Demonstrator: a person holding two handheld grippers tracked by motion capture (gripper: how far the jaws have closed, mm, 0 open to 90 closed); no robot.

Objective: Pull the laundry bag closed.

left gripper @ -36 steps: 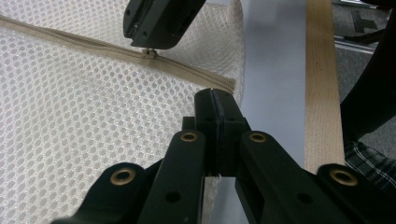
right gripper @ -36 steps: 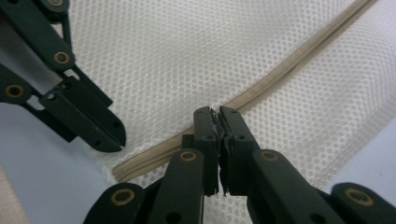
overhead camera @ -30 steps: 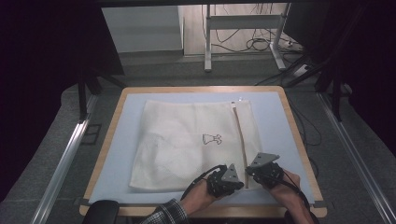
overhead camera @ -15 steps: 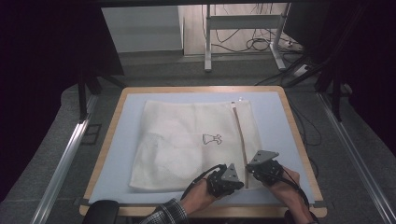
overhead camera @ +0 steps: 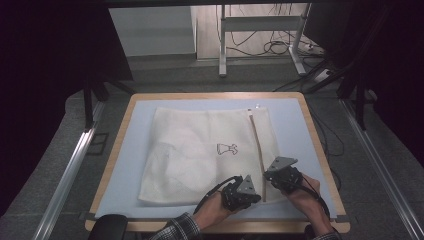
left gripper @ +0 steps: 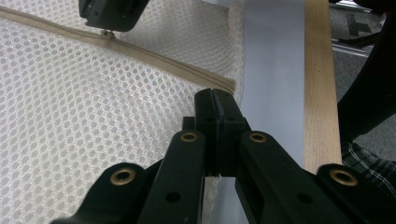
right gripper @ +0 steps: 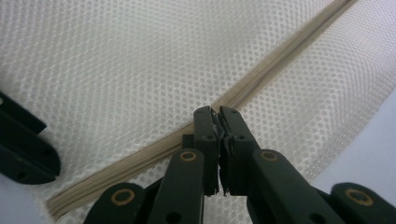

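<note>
Nearest the person, the wooden-edged worktop (overhead camera: 320, 150) with its pale blue mat shows a narrow bare strip along the near edge, where both hands work. The left tongs (overhead camera: 241, 192) sit at the near right corner of the white mesh laundry bag (overhead camera: 200, 150), and the right tongs (overhead camera: 283, 176) sit just beside them, slightly farther in.

In the left gripper view, the left tongs (left gripper: 216, 100) have their jaws pressed together on the near end of the beige zipper strip (left gripper: 140, 51), right at the bag's (left gripper: 70, 116) corner. A bare band of blue mat and the wooden rim (left gripper: 320, 84) lie beside that corner. The right tongs (left gripper: 112, 14) appear farther along the zipper, touching the small metal zipper pull (left gripper: 109, 33).

In the right gripper view, the right tongs (right gripper: 218, 116) are closed to a thin gap on the zipper strip (right gripper: 261, 79), with a small bit of metal pinched between the jaw tips. The left tongs (right gripper: 23, 149) show at the left edge.

Farther in, the bag lies flat and takes up most of the mat; its contents cannot be made out. A small black dress-shaped print (overhead camera: 226, 149) marks its middle. The zipper (overhead camera: 256, 145) runs along the bag's right side to the far edge. Open mat remains on the left, the right and along the far edge, the left margin being the widest.
</note>
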